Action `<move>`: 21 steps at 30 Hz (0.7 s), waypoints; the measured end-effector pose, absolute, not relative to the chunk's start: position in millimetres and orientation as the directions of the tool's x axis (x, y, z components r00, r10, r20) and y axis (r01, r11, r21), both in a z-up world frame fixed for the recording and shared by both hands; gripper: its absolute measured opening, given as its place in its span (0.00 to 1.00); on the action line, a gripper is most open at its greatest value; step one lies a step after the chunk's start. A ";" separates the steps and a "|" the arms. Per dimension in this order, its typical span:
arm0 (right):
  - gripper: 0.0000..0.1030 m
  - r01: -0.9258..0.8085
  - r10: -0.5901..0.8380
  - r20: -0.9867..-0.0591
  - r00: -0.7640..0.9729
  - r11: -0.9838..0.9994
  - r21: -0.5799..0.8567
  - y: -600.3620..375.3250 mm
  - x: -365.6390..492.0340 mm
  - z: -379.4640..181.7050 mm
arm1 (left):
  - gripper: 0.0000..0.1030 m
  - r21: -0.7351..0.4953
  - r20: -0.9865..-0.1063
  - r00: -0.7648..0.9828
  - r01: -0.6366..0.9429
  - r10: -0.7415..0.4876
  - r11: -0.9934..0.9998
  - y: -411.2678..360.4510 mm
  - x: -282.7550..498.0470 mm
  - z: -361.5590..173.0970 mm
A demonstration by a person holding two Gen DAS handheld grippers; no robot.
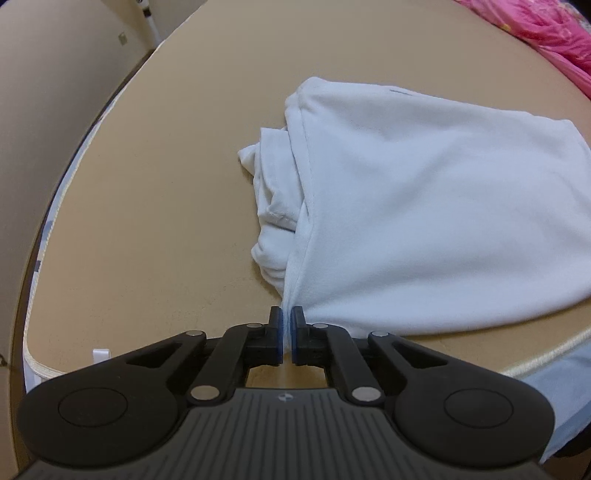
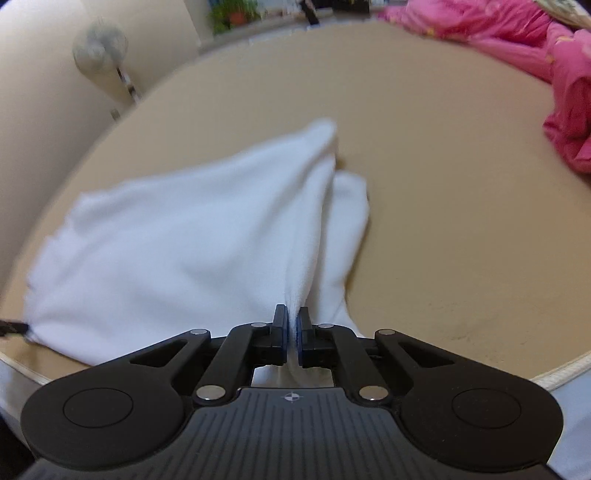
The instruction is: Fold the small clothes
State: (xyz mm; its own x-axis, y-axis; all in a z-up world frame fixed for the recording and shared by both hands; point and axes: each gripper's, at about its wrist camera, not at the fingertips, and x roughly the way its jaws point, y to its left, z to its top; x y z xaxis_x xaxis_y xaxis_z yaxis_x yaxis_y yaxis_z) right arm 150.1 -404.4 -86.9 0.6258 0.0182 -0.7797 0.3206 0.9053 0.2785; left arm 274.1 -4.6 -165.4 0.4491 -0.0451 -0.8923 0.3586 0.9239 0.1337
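The white garment [image 1: 424, 206] lies on the tan table [image 1: 147, 184], spread as a broad, smooth panel with a stitched hem running down its left side, and under that hem a bunch of crumpled white folds pokes out onto the table. Its near corner tapers to a point, and that point runs straight into the left gripper [image 1: 287, 321]. The jaws there are drawn in narrow, blue pads almost meeting, with the thin edge of cloth pinched between them. From that grip the fabric fans away forward and to the right.

Over on the other side, the right gripper [image 2: 292, 321] is doing the same thing. Its jaws are close together with a ridge of white cloth caught in the slot, and more of it shows below, behind the fingers [image 2: 280, 332]. The garment [image 2: 184, 229] rises from this grip in a taut crease going up and away, the big panel spreading off to the left, a smaller flap hanging to the right of the crease. This view is blurred, so the cloth's edges are soft.

The table's pale rim [image 2: 561, 373] curves just past both grippers. Pink bedding [image 2: 535, 48] is piled at the far right, well apart from the garment. Further back stand a pedestal fan [image 2: 99, 48] against the wall and a potted plant [image 2: 232, 13].
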 end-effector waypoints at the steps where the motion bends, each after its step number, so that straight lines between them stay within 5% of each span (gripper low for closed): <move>1: 0.03 0.315 0.024 -0.777 0.629 0.906 0.283 -407.6 142.6 -83.6 | 0.00 0.136 -0.898 0.438 0.357 -0.036 0.924 -2.4 273.3 -169.0; 7: 0.10 0.371 0.065 -0.796 0.602 0.860 0.351 -422.2 128.3 -124.9 | 0.05 0.123 -0.914 0.406 0.280 -0.002 0.952 19.3 279.3 -178.3; 9: 0.42 0.393 0.079 -0.762 0.643 0.819 0.418 -428.6 123.7 -115.3 | 0.15 0.067 -0.904 0.424 0.262 -0.052 0.963 29.8 280.0 -158.8; 11: 0.64 0.405 0.046 -0.737 0.674 0.812 0.421 -436.7 123.6 -100.8 | 0.44 0.054 -0.877 0.472 0.280 -0.088 0.959 32.5 284.7 -136.1; 17: 0.66 0.390 -0.028 -0.719 0.695 0.855 0.343 -459.6 177.4 -76.7 | 0.73 0.090 -0.823 0.557 0.321 -0.111 0.943 -18.1 357.9 -105.4; 21: 0.64 0.418 -0.047 -0.716 0.697 0.838 0.351 -467.8 228.3 -82.3 | 0.80 0.164 -0.841 0.537 0.352 -0.055 0.921 -79.5 414.9 -119.2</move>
State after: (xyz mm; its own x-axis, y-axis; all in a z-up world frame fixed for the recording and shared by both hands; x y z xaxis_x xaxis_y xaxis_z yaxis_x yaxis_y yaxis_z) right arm 228.3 -467.8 -82.3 0.6967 -0.0474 -0.7158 0.4178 0.8380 0.3511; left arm 414.9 -79.5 -119.2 0.5374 -0.0554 -0.8415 0.3524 0.9213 0.1644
